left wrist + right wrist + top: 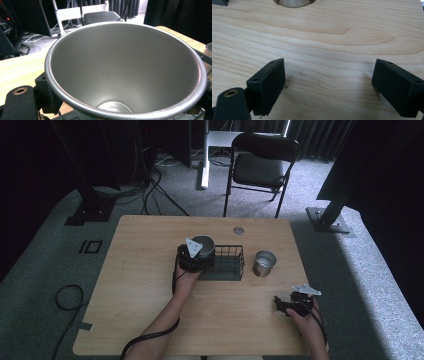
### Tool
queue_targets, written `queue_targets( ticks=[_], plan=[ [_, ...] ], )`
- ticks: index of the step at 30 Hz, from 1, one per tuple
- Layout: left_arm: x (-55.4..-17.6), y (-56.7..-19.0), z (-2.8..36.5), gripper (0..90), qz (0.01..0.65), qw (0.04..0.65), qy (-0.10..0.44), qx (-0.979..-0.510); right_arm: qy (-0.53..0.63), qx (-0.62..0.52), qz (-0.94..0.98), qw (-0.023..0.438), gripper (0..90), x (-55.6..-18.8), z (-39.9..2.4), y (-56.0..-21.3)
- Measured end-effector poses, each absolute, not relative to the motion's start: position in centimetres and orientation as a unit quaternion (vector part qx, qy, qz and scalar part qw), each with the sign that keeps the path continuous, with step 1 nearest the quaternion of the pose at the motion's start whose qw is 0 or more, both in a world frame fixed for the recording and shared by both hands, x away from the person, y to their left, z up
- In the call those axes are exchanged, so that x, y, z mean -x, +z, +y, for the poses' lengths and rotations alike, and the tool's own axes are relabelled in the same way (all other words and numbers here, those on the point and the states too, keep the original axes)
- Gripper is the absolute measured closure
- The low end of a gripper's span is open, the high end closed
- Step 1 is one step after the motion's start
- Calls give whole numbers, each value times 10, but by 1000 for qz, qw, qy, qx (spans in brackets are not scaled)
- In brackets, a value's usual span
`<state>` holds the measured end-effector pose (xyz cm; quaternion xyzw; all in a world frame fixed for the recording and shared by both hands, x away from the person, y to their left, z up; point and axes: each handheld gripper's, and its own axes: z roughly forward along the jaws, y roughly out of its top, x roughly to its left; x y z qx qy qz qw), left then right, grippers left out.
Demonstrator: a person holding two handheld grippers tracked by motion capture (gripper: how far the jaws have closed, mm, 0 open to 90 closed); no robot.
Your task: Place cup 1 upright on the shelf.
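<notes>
High view: the left gripper [196,254] is at the left end of a black wire basket [231,268] near the centre of the wooden table [135,285], and grips a grey metal cup [204,246] held at the basket's left edge. Whether the cup's base touches the basket floor cannot be told, since the gripper body and its grey three-cornered plate cover that part.

Left gripper view: the metal cup [125,72] lies close to the lens, its mouth turned toward the camera and its inner bottom visible low in the frame. One black pad [48,97] presses against the outer wall at lower left; the opposite pad is cut off at the right edge, so the jaws stand about one cup-width apart, closed on the cup.

Right gripper view: the right gripper [328,85] has its jaws spread wide, with bare wood grain between them; they hold nothing, and whether they touch the table cannot be told. The base of a second metal cup [293,3] is cut off by the top edge.

High view: the right gripper [292,304] sits near the table's right front corner, well apart from the basket. The second metal cup [264,263] stands upright just right of the basket. A black folding chair [260,165] stands beyond the far edge of the table.
</notes>
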<state>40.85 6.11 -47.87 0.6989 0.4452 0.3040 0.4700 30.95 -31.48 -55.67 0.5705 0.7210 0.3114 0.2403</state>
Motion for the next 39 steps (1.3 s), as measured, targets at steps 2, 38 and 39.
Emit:
queue_targets(
  ticks=[2,38,39],
  plan=[
    [-409,-478,60,83,443,466,305,-703,311,-570,721,240,113,-309,-315,-557],
    [-385,-459,93,19,404,479,294,-722,311,-570,721,240,112,-309,-315,-557],
    [-383,-459,94,19,403,478,294,-723,311,-570,721,240,112,-310,-315,-557]
  ],
)
